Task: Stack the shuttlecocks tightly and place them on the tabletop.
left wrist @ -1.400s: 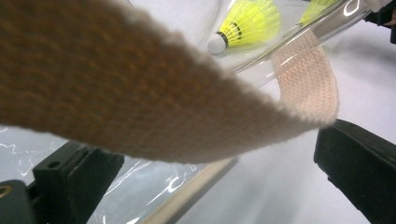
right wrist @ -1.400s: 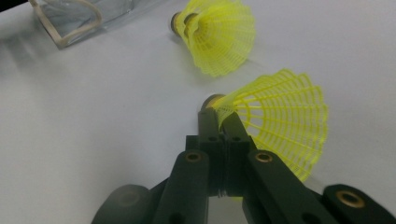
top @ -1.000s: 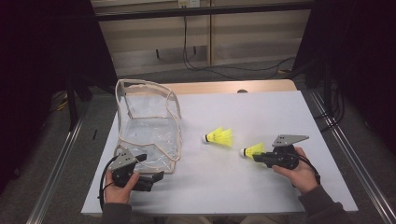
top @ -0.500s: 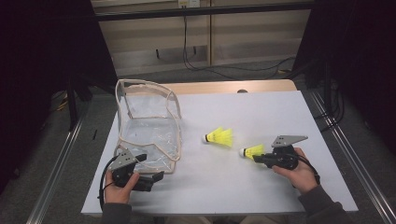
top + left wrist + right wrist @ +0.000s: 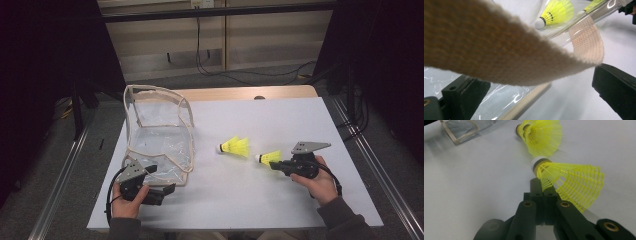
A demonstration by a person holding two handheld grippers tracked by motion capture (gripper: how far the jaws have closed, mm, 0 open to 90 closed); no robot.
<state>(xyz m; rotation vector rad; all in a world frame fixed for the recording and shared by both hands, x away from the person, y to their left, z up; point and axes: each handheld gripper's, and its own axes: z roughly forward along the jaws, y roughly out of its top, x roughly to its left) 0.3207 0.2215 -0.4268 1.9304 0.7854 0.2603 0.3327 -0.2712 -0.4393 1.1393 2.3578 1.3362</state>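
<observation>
A clear plastic bag [image 5: 159, 142] with beige trim stands open at the table's left. Its beige strap [image 5: 511, 50] crosses close above my left gripper [image 5: 537, 76], whose jaws stand wide apart and open at the bag's near corner [image 5: 167, 189]. A yellow shuttlecock [image 5: 236, 146] lies free in the middle, cork pointing left. To its right, my right gripper [image 5: 543, 192] is shut on the mesh skirt of a second yellow shuttlecock [image 5: 571, 182], low over the table [image 5: 269, 158]. Both shuttlecocks appear through the bag's plastic in the left gripper view [image 5: 557, 11].
The white table top [image 5: 280, 115] ends in a wooden strip at the back. Metal rails run along both sides, the right one [image 5: 380, 170] near my right hand. Cables lie on the floor behind the table.
</observation>
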